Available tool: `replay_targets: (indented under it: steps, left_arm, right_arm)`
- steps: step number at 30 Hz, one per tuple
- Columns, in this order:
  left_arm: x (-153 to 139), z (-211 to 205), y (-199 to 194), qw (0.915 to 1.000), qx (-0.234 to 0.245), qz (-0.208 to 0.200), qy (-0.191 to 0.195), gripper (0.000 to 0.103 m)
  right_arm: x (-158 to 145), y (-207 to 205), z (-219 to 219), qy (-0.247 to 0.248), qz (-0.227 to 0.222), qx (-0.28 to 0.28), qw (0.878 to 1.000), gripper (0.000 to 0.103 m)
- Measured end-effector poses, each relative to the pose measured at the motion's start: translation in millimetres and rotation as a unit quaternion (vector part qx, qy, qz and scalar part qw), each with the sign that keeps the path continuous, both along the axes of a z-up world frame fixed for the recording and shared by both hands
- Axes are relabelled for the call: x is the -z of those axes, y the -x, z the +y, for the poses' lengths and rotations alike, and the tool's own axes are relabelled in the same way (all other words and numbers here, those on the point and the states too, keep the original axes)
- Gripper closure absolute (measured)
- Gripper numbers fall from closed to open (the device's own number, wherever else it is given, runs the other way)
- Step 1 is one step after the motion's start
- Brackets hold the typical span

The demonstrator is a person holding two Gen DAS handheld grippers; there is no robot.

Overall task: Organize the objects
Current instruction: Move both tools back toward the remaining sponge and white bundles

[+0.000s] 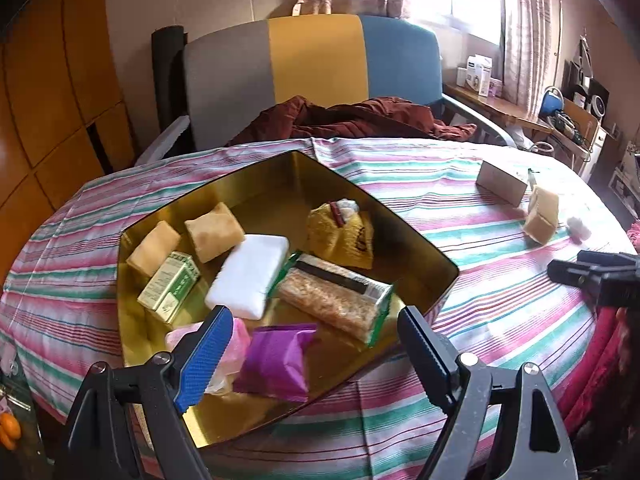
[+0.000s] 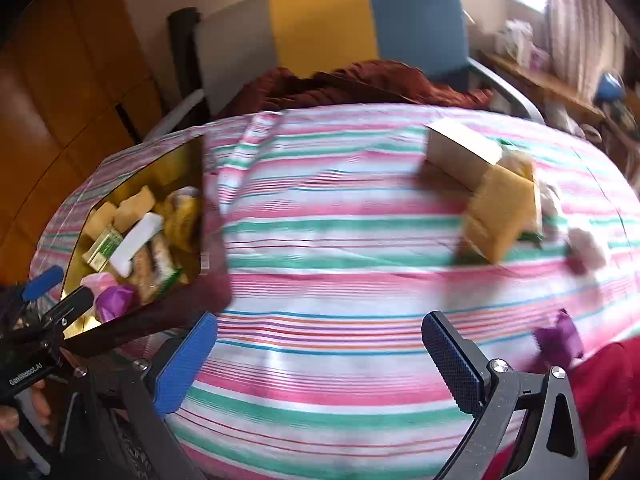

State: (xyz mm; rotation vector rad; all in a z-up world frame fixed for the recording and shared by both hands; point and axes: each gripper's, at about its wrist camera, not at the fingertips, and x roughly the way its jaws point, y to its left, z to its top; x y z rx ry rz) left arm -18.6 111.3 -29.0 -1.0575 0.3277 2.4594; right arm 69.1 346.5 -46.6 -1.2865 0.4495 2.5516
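With both jaws spread and empty, the right gripper should square over the yellow packet beside the cardboard box on the bench, while the left gripper hovers over the gold tin.

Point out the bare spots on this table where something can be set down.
Free: the striped cloth between the gold tin and the cardboard box; also the near cloth before the right hand-held gripper. Crowded: the tin's inside, and around the box and yellow packet.

One gold tray holds two purple packets, three tan ones.
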Motion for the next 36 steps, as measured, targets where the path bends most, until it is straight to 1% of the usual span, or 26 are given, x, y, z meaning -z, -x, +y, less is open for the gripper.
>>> replay_targets:
  steps: [4, 7, 12, 16, 18, 21, 23, 27, 28, 31, 33, 36]
  left_arm:
    - [0, 10, 1, 0.9999, 0.012, -0.007, -0.002, 0.017]
    - [-3, 19, 1, 0.9993, 0.030, -0.013, -0.017, 0.017]
    - [-8, 49, -2, 0.9958, 0.080, -0.029, -0.034, 0.017]
    - [-7, 81, -3, 0.9926, 0.110, -0.044, -0.027, 0.017]
    - [-6, 96, -3, 0.9903, 0.126, -0.053, -0.023, 0.017]
    - [-3, 123, -5, 0.9866, 0.152, -0.059, -0.010, 0.017]
    - [-3, 143, -6, 0.9838, 0.169, -0.059, -0.003, 0.018]
    - [-3, 180, -7, 0.9772, 0.202, -0.064, -0.006, 0.018]
    - [-3, 193, -7, 0.9738, 0.216, -0.070, -0.010, 0.018]
    - [1, 218, -7, 0.9693, 0.232, -0.081, -0.005, 0.018]
    - [5, 234, -6, 0.9651, 0.244, -0.094, -0.009, 0.018]
    - [9, 257, -4, 0.9619, 0.253, -0.103, -0.009, 0.019]
  right_arm:
    - [-9, -13, 34, -0.005, -0.016, 0.025, 1.000, 0.000]
    - [-17, -25, 60, -0.010, -0.017, 0.052, 0.998, 0.000]
    - [-26, -49, 104, -0.020, -0.005, 0.121, 0.992, 0.000]
    - [-28, -61, 127, -0.019, 0.008, 0.159, 0.987, 0.000]
    - [-27, -67, 135, -0.007, 0.021, 0.171, 0.985, 0.000]
    - [-27, -71, 140, 0.008, 0.039, 0.180, 0.983, 0.000]
    - [-24, -72, 144, 0.030, 0.046, 0.180, 0.982, 0.000]
    - [-22, -79, 150, 0.060, 0.071, 0.185, 0.978, 0.000]
    - [-23, -79, 150, 0.063, 0.075, 0.186, 0.978, 0.000]
    - [-23, -82, 151, 0.071, 0.083, 0.187, 0.976, 0.000]
    - [-23, -84, 152, 0.075, 0.090, 0.187, 0.975, 0.000]
    - [-24, -88, 155, 0.083, 0.103, 0.192, 0.972, 0.000]
